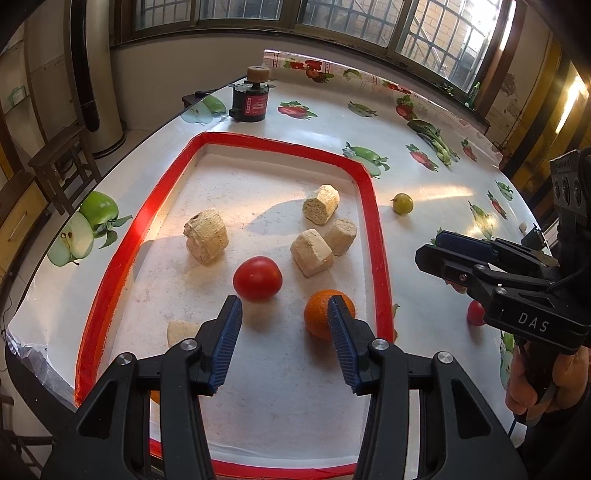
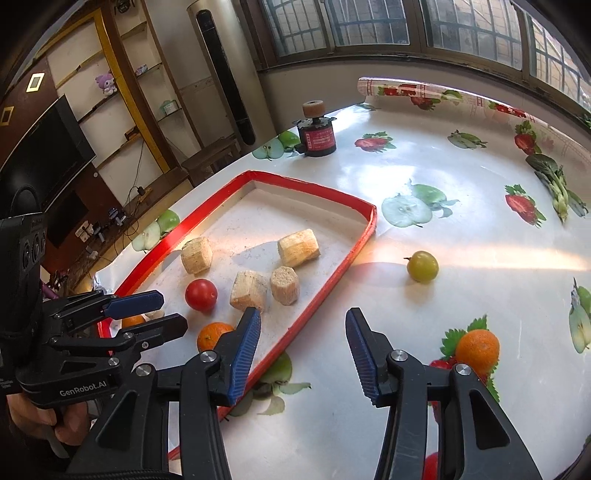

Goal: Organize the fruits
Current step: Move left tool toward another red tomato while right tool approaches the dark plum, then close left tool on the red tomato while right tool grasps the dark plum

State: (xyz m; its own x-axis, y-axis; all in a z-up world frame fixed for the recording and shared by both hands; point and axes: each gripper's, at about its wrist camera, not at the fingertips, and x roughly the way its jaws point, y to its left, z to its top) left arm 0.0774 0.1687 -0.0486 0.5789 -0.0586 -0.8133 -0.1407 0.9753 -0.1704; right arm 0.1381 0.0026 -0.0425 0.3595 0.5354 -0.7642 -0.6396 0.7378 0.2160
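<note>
You are working in a home, in what looks like a living or dining room. The table (image 2: 461,229) wears a glossy plastic cloth printed with apples and strawberries. Behind it you see barred windows (image 2: 369,26) with dark frames, a tall standing air conditioner (image 2: 225,74), and a flat television (image 2: 44,147) against a wall of open shelves (image 2: 122,92) (a purple plush toy (image 2: 106,83) sits on 1 of them). A small wooden stool (image 1: 62,166) stands by the table's far edge.
</note>
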